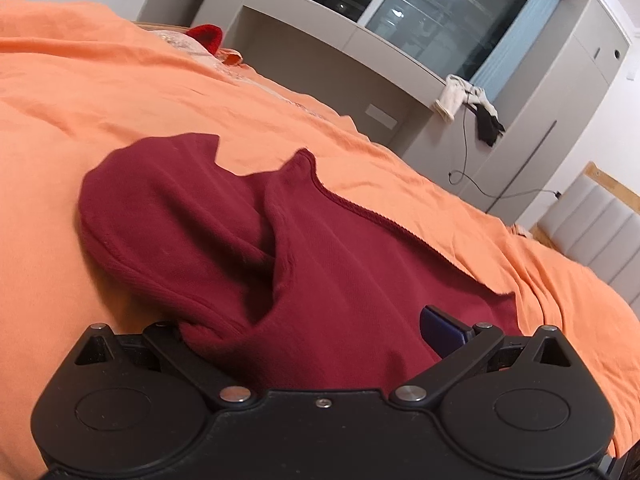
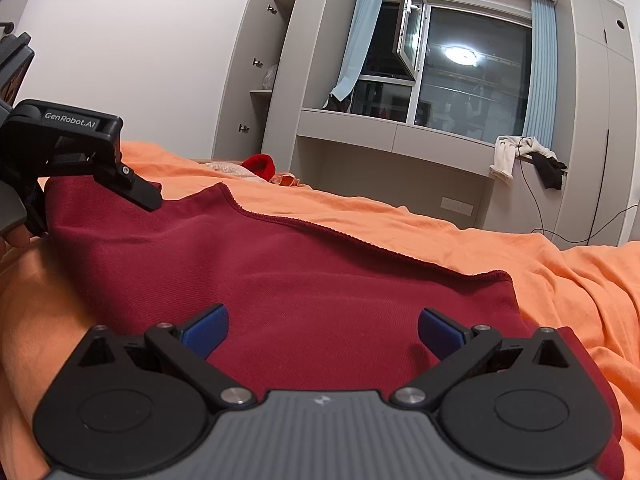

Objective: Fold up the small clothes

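Note:
A dark red knit garment lies on the orange bedsheet. In the left wrist view it bunches up between my left gripper's jaws, which stand wide apart; the left blue pad is hidden under cloth and the right pad shows. In the right wrist view the garment lies flatter, its hem running toward the right. My right gripper is open, both blue pads resting over the cloth. The left gripper's body shows at the left edge, at the garment's far corner.
A bright red item and a patterned pillow lie at the bed's far end. Grey built-in shelves and a window ledge stand behind the bed, with white and black clothes and a cable hanging from the ledge. A padded headboard is on the right.

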A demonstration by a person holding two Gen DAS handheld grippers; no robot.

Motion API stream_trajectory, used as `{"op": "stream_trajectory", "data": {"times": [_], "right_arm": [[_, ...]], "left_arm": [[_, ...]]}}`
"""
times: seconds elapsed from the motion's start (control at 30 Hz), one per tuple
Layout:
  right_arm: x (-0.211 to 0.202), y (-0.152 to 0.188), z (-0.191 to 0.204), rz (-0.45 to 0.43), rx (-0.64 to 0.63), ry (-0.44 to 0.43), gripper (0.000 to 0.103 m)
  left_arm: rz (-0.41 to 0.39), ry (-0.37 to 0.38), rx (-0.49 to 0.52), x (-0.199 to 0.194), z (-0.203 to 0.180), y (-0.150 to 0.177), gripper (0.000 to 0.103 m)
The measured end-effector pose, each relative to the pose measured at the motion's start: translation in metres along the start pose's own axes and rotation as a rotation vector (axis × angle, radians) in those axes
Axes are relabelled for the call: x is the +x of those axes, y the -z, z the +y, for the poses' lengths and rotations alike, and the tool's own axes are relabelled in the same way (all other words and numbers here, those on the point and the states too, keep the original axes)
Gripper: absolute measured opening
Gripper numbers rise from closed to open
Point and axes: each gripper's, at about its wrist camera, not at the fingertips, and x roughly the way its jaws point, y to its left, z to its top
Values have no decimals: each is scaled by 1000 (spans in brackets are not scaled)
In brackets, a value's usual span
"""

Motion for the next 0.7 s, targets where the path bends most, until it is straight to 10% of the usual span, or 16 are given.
{"op": "stream_trajectory", "data": {"times": [0.7], "right_arm": [[3, -4, -3, 55, 77, -30, 103]], "left_arm": [[-101, -140, 67, 0, 0, 1, 34]]}}
